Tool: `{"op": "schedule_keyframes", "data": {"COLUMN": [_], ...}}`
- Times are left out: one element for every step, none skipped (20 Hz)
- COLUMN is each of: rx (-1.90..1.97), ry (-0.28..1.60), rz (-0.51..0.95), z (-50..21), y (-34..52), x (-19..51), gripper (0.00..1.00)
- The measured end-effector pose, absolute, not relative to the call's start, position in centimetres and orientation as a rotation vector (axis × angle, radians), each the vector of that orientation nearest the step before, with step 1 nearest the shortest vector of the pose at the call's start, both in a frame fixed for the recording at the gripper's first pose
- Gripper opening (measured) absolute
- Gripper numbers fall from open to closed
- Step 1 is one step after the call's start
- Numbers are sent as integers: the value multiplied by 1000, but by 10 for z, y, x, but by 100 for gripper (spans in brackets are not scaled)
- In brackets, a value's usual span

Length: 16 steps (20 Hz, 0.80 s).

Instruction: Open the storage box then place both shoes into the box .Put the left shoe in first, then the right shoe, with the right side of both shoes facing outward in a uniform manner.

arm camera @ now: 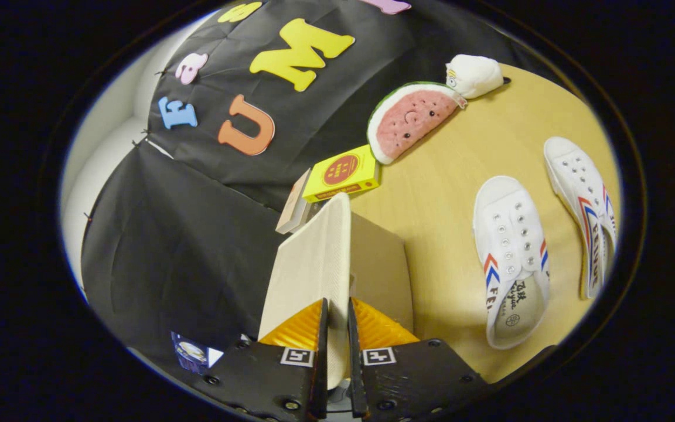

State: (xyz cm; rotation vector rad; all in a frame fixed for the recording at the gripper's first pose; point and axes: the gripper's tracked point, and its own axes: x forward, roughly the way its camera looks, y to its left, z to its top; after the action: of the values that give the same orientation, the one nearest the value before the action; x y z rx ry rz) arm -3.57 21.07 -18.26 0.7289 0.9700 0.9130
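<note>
Count, gripper view:
- White lace-less canvas shoes with red-blue stripes: 2, nearer shoe (512,258) and farther shoe (583,205), on the wooden table (431,199).
- Storage box (372,264): 1; raised lid (314,264): 1.
- Gripper (335,328): 1, with 2 fingers (320,351) clamped on the lid's edge.
- Watermelon-slice plush (413,120): 1.
- White plush (475,75): 1.
- Yellow carton (343,174): 1.
- Book-like item (293,205) beside the carton: 1.

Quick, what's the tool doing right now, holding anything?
Tool: shut on the storage box lid, both fingers pinching its edge, lid lifted upright. Both shoes lie on the table.
</note>
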Motion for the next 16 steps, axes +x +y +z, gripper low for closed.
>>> {"op": "schedule_keyframes", "data": {"rx": [750,726,704,688,677,670,666,659,648,636,627,616,601,591,572,551], "ry": [950,959,949,934,916,899,877,858,841,823,802,781,754,730,711,698], "rz": [929,924,931,933,939,941,948,952,953,956,958,958,959,959,957,947], "z": [-175,-167,-165,-155,-145,-135,-120,-107,-94,-81,-67,-55,-42,-30,-21,-12], "y": [211,210,214,211,212,211,213,215,218,224,229,236,245,253,264,274], "x": [-40,-33,-38,-39,-40,-41,-43,-47,-51,-55,-59,-64,-68,-73,-77,-81], "gripper": [15,8,0,0,0,0,0,0,0,0,0,0,0,0,0,0]}}
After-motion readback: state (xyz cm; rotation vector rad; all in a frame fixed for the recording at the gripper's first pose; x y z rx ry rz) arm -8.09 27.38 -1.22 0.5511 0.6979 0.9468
